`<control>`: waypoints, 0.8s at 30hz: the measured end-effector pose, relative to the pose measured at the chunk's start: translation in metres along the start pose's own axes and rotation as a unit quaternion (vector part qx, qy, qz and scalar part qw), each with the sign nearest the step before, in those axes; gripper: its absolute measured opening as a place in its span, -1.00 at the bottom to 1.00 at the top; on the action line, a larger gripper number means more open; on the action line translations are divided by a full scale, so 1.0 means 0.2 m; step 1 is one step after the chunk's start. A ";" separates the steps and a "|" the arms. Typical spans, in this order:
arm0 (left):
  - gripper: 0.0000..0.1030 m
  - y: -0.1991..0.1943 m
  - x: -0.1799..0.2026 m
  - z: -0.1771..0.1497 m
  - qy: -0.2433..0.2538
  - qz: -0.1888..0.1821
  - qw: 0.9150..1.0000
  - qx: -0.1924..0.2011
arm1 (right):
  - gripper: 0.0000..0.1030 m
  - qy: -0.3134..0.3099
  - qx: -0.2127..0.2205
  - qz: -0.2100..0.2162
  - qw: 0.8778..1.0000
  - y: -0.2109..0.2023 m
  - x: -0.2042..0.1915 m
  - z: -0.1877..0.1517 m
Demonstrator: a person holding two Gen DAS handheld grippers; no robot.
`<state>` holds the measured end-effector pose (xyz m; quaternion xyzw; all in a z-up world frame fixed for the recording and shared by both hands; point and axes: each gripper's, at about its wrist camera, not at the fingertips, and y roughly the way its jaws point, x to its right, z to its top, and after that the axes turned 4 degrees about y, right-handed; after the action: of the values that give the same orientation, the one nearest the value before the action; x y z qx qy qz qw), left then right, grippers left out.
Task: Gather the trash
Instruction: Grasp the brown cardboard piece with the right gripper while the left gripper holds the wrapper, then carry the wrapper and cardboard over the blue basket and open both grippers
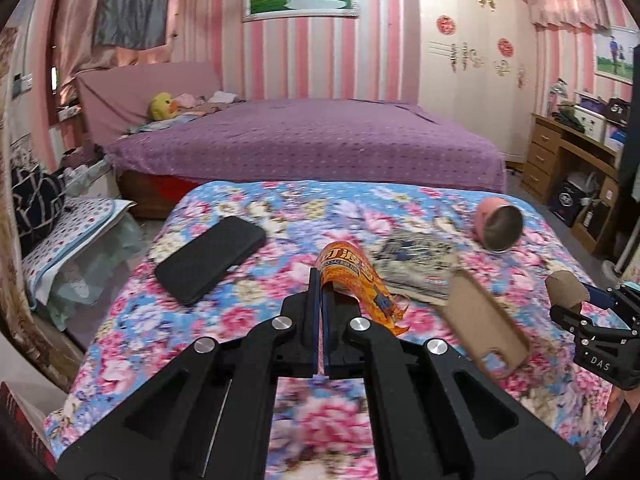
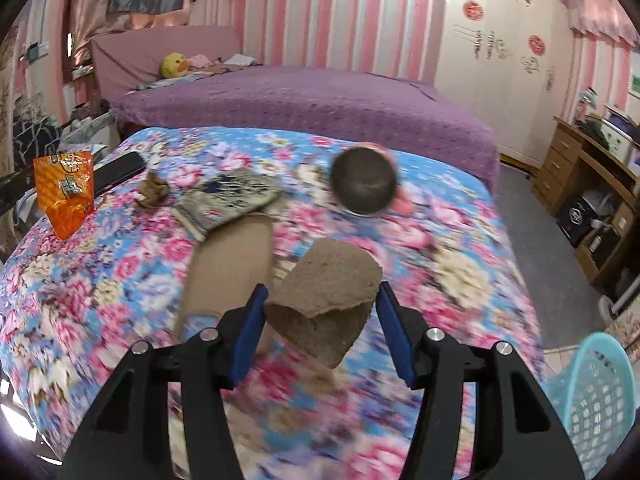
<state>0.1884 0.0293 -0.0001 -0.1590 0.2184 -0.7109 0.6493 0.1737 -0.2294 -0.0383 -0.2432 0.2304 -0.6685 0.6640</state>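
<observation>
My left gripper (image 1: 320, 284) is shut on one edge of an orange snack wrapper (image 1: 352, 276), which hangs above the floral bedspread (image 1: 160, 320). The right wrist view shows the same wrapper (image 2: 66, 192) lifted at the far left. My right gripper (image 2: 322, 320) holds a squashed brown cardboard tube (image 2: 332, 292) between its blue pads (image 2: 250, 324), clear of the bed. That tube (image 1: 564, 286) and the right gripper (image 1: 580, 300) show at the right edge of the left wrist view. A small crumpled brown scrap (image 2: 152, 192) lies on the bedspread.
On the bed lie a black phone (image 1: 212, 258), a patterned flat packet (image 1: 416, 264), a tan phone case (image 1: 484, 324) and a tipped pink cup (image 1: 500, 222). A light blue mesh basket (image 2: 596, 392) stands on the floor at the right. A purple bed (image 1: 304, 140) is behind.
</observation>
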 end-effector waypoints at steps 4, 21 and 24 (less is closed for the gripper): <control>-1.00 0.00 0.08 0.00 -0.006 -0.020 1.000 -0.004 | 0.07 0.000 0.012 -0.020 1.000 -0.09 0.14 -0.04; -1.00 -0.02 0.44 -0.01 0.012 -0.040 0.999 0.000 | 0.07 0.043 0.029 -0.025 0.998 -0.16 0.49 -0.13; -1.00 -0.01 0.53 -0.02 0.017 -0.048 0.999 -0.003 | 0.07 0.045 0.026 -0.027 0.998 -0.16 0.53 -0.14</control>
<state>0.1738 -0.0757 -0.0079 -0.1586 0.2236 -0.7434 0.6102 0.1306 -0.3361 -0.0385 -0.2020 0.2363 -0.7018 0.6409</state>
